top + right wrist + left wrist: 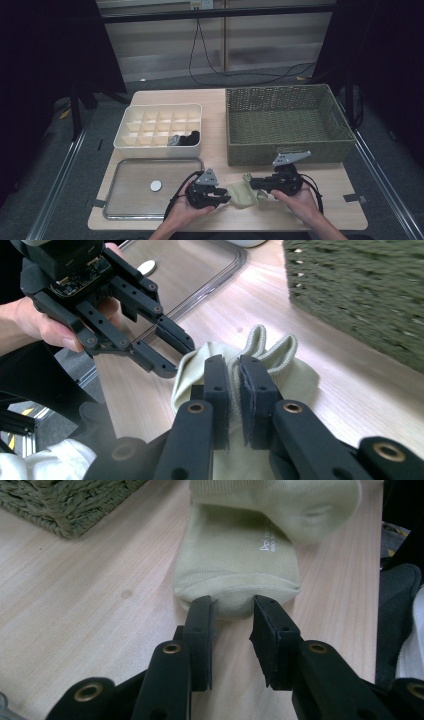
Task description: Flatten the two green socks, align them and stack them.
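The pale green sock [241, 192] lies at the table's [215, 112] six o'clock edge, between both grippers. The right gripper [233, 371] pinches its cuff folds. The left gripper [232, 611], at the sock's nine o'clock, stands spread at its toe end.

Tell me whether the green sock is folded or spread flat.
Folded: the green sock lies doubled over itself on the table, its cuff pinched in the right tongs.

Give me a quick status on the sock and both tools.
Right tool shut on the sock. Left tool open at the sock's folded end, not gripping. Nothing in the way; woven basket behind.
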The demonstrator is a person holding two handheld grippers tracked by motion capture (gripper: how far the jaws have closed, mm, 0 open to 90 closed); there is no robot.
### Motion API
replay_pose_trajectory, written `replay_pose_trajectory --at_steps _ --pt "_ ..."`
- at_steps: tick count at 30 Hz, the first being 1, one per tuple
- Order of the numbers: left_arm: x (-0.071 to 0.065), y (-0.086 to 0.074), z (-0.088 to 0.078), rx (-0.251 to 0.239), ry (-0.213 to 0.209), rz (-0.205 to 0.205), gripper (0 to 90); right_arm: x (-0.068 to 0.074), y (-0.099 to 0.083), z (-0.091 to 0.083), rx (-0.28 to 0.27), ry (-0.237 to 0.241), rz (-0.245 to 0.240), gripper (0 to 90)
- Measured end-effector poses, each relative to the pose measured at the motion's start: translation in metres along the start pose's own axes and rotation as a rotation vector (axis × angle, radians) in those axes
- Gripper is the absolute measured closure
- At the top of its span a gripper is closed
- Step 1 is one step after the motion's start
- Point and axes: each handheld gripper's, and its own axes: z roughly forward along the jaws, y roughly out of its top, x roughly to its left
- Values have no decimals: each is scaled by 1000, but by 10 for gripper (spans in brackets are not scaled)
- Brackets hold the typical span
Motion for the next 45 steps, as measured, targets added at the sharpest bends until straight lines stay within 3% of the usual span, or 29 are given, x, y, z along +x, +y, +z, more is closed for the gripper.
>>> replay_pose_trajectory --at_steps 14,17,21,25,28,34,40,45 --pt "4 2 3 9 10 5 694 6 16 29 33 42 1 836" --pt "5 2 5 6 6 2 695 5 18 35 27 74 30 835" --pt "4 2 4 7 1 2 697 3 16 48 82 4 -17 834" --pt "4 2 2 13 -7 6 699 0 10 58 104 2 -13 819" --pt "3 1 0 3 -10 -4 694 3 9 55 90 7 -26 772" --pt "5 -1 -6 5 5 -6 686 9 8 35 26 22 -31 648" --pt "10 -3 -12 -17 14 -23 692 12 -6 24 59 13 -20 805" --pt "11 -1 -15 -26 15 -25 695 13 -15 38 136 -6 -41 875"
